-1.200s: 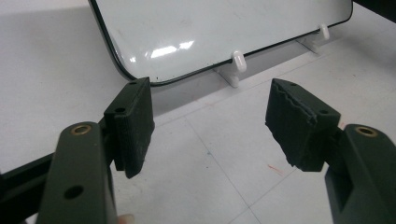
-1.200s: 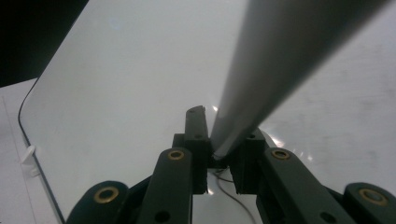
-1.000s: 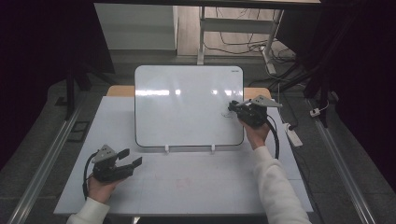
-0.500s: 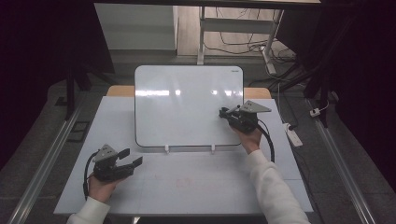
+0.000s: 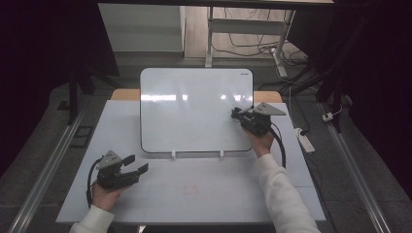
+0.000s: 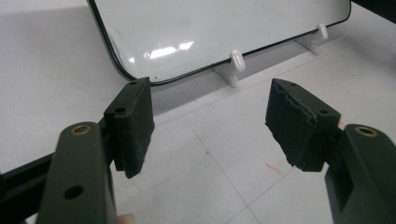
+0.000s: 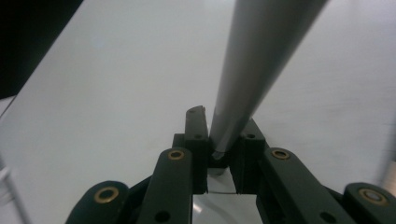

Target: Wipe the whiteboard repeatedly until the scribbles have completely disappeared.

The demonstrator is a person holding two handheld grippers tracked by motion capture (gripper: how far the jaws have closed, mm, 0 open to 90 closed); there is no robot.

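A blank whiteboard stands tilted on white clips at the back of the white table. My right gripper is over the board's right side, shut on a grey marker-like stick that rises from between its jaws across the board's face. My left gripper rests low at the table's front left. It is open, with nothing between its jaws, and it faces the board's lower left corner.
A white power strip lies on the floor right of the table. Metal rails run along both sides. Desk legs and cables stand behind the board. Bare tabletop spreads in front of the board.
My right gripper has moved left and slightly down, from the board's right edge onto its surface. The left gripper has stayed put.
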